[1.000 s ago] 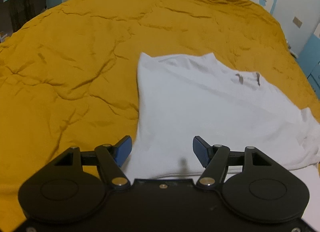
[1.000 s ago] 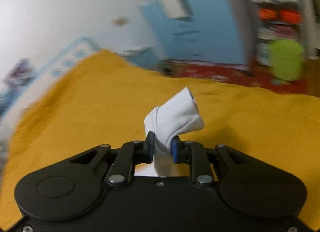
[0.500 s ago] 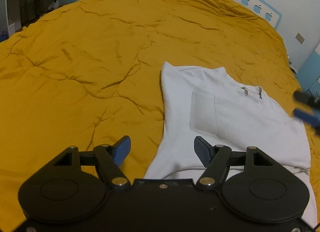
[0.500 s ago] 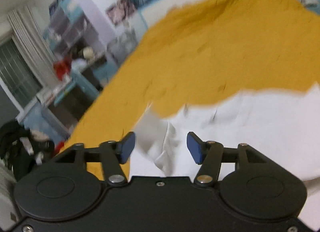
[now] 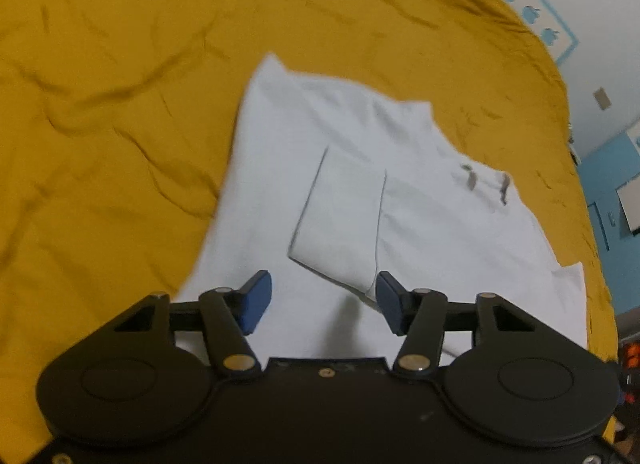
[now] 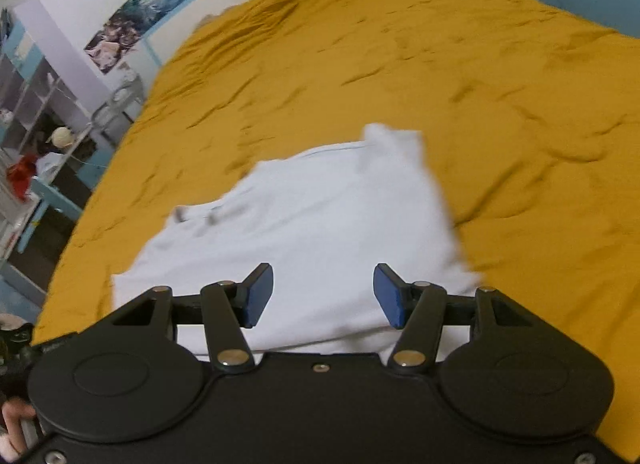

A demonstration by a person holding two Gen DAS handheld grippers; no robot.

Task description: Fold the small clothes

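A small white shirt (image 5: 420, 215) lies flat on the mustard yellow bedspread (image 5: 120, 103), with one sleeve (image 5: 340, 215) folded in over its body. My left gripper (image 5: 322, 300) is open and empty, hovering just above the shirt's near part; its right pad is close to the folded sleeve's end. In the right wrist view the same shirt (image 6: 320, 223) lies spread below my right gripper (image 6: 323, 294), which is open and empty above the shirt's near edge. The shirt's neck label (image 5: 486, 183) shows as dark marks.
The bedspread (image 6: 480, 63) is wrinkled and stretches far beyond the shirt. A white wall with blue trim (image 5: 560, 3) borders the bed. Shelves with clutter (image 6: 36, 135) stand at the left in the right wrist view, blue furniture (image 5: 616, 191) at the right in the left one.
My right gripper let go of the white sleeve it was pinching; the sleeve now lies folded over the shirt's body. Both grippers have shifted closer over the shirt.
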